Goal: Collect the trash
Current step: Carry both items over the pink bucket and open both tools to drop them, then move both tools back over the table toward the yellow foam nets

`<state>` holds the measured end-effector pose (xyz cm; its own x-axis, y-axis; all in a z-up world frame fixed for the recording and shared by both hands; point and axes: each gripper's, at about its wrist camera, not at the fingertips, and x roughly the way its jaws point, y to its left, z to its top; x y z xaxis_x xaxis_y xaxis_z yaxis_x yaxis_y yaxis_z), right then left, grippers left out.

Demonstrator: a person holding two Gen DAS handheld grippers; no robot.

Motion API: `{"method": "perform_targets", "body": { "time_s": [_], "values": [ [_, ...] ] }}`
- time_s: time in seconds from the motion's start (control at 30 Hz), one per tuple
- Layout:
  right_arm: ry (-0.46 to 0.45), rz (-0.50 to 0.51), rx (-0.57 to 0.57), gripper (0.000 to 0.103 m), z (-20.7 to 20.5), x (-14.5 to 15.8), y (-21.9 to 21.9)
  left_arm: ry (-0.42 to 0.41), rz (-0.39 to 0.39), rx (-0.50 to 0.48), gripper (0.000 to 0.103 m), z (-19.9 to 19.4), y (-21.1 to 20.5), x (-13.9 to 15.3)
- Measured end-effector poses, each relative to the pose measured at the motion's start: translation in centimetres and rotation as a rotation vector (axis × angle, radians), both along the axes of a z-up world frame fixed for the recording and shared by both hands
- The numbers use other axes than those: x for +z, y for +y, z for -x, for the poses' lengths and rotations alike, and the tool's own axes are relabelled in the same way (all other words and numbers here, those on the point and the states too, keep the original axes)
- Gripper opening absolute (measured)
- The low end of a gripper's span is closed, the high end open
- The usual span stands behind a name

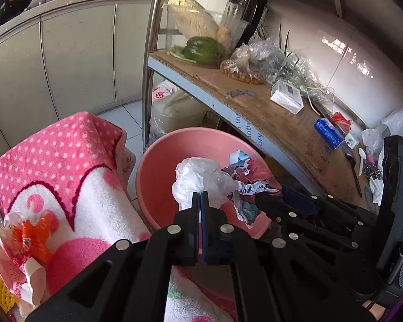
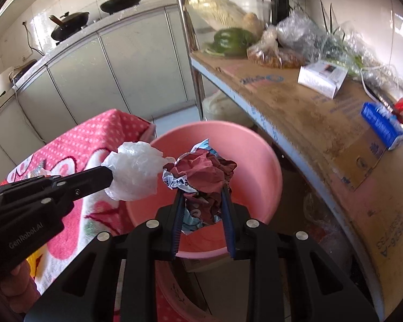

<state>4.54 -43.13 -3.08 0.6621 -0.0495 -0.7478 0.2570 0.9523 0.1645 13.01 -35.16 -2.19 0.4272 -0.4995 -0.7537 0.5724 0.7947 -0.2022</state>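
Two grippers converge above one pink basin (image 2: 258, 166), each carrying a piece of trash so that both loads can drop into the same receptacle. The left gripper (image 1: 200, 193) has its jaws pinched fully together on a thin fold of a crumpled white plastic bag (image 1: 198, 179); so slight a film needs a tight pinch to stay put. The right gripper (image 2: 202, 190) holds its jaws partly apart around a bulkier crumpled wrapper (image 2: 201, 174), dark red with white and blue print, whose wad sets the width of the grip. Both items hang over the basin's open mouth, touching each other, not yet released. The basin stands beside a pink dotted towel (image 1: 59, 161) and just below the cardboard-lined shelf (image 1: 282, 118), presumably placed within easy reach of the clutter. Further scraps lie on the shelf's far end, so collection appears unfinished.
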Motion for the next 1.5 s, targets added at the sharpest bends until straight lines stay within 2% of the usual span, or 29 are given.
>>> {"method": "perform_targets", "body": {
  "time_s": [0.33, 0.57, 0.77, 0.93, 1.17, 1.5],
  "values": [
    [0.107, -0.024, -0.028, 0.027, -1.4, -3.8, -0.9, 0.105, -0.073, 0.001, 0.001, -1.2, -1.2, -4.4],
    [0.138, -0.028, -0.029, 0.028, -1.7, -4.6, -0.9, 0.130, -0.091, -0.003, 0.002, -1.1, -1.6, -5.5],
    [0.162, -0.041, -0.032, 0.032, -1.9, -4.8, -1.1, 0.155, -0.076, 0.017, 0.005, -1.3, -1.6, -5.3],
    [0.149, -0.025, -0.023, 0.041, -1.7, -4.5, -1.0, 0.155, -0.063, 0.022, 0.011, -1.4, -1.2, -4.8],
    [0.129, -0.011, -0.021, 0.042, -0.9, -3.4, -1.0, 0.158, -0.046, 0.024, 0.013, -1.2, -0.6, -3.9],
    [0.042, 0.024, 0.034, 0.042, 0.4, -0.2, 1.4, 0.123, 0.005, 0.052, 0.016, -0.2, 1.4, -1.0]
  ]
}}
